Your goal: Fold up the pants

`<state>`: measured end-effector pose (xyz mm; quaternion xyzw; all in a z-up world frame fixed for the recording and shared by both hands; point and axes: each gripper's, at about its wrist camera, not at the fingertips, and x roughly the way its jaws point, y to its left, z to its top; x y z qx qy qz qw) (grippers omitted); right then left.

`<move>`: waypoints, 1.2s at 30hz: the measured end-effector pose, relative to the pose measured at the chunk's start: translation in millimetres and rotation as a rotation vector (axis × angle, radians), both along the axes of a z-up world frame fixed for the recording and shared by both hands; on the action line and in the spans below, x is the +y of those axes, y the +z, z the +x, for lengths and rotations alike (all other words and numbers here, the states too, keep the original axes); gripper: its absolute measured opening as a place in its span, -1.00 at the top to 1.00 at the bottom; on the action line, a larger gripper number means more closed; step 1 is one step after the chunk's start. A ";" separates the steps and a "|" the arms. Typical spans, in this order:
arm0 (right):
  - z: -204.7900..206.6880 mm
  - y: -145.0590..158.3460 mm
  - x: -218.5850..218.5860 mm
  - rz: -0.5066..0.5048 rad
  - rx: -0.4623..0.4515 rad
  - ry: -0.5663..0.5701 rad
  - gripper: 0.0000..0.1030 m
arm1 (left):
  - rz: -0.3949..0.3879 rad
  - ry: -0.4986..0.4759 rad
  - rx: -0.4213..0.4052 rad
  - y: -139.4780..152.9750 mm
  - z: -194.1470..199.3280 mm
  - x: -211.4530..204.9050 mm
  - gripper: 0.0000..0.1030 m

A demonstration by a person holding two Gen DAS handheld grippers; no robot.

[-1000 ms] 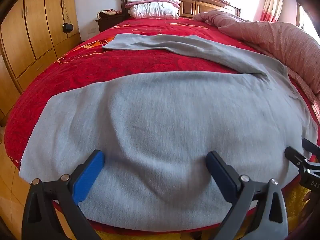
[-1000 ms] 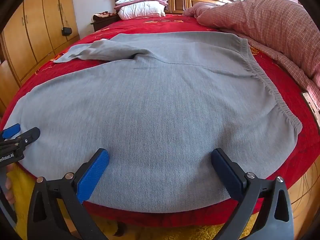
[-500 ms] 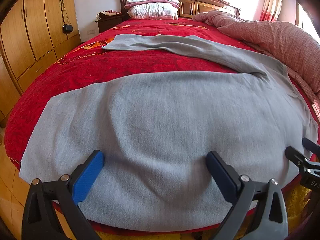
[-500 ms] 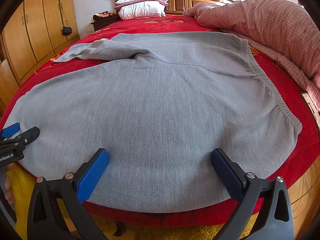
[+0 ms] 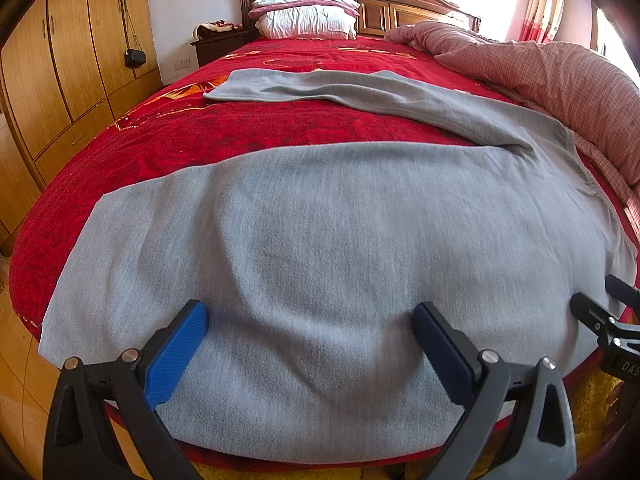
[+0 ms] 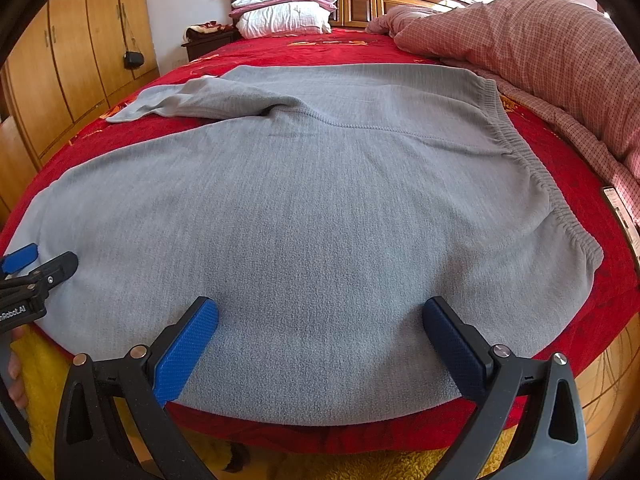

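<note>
The gray pants (image 5: pixel 340 232) lay spread out flat on the red bed cover (image 5: pixel 160 136), near the foot edge of the bed. One leg ran along that foot edge. The other leg (image 5: pixel 340 88) reached away toward the pillows (image 5: pixel 306 20) at the head end. The stretchy waist (image 6: pixel 532 168) was on the side of the bed where the pink checked blanket (image 6: pixel 540 52) was piled up.

No fold had been made. The two legs were well apart, with red cover showing between them. The far leg looked a bit bunched where it met the seat of the pants. So the job looked like it was right at the start, and all the folding was left to do.

The left gripper (image 5: pixel 308 332) was spread wide over the near leg, with nothing between its blue fingers (image 5: pixel 176 352). The right gripper (image 6: pixel 320 328) was spread wide too, over the part of the pants closer to the waist, and it held nothing. Both sat at the foot edge of the bed, just beside each other.

A good first fold would likely be to bring one leg over onto the other. After that the pants would need to be folded shorter.
</note>
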<state>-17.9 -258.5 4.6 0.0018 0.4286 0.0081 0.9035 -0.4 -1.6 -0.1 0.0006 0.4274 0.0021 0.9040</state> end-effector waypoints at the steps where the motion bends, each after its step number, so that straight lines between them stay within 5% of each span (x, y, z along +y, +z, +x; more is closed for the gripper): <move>1: -0.2 -0.1 -0.4 -0.001 0.001 0.000 -1.00 | -0.001 0.000 0.000 -0.2 0.0 0.1 -0.99; 8: 3.4 -0.7 1.5 -0.008 0.012 0.002 -1.00 | -0.001 0.000 0.000 -0.4 0.0 0.1 -0.99; 16: -1.1 18.3 -12.9 0.108 -0.006 0.003 -1.00 | -0.015 -0.012 0.024 8.3 1.1 2.9 -1.00; 27: 6.2 55.3 -27.5 0.137 -0.051 0.026 -1.00 | 0.000 -0.036 0.015 52.7 1.7 8.2 -0.99; 36: 31.3 69.2 -48.9 0.154 -0.003 0.055 -1.00 | -0.004 -0.039 0.023 82.9 32.0 21.2 -1.00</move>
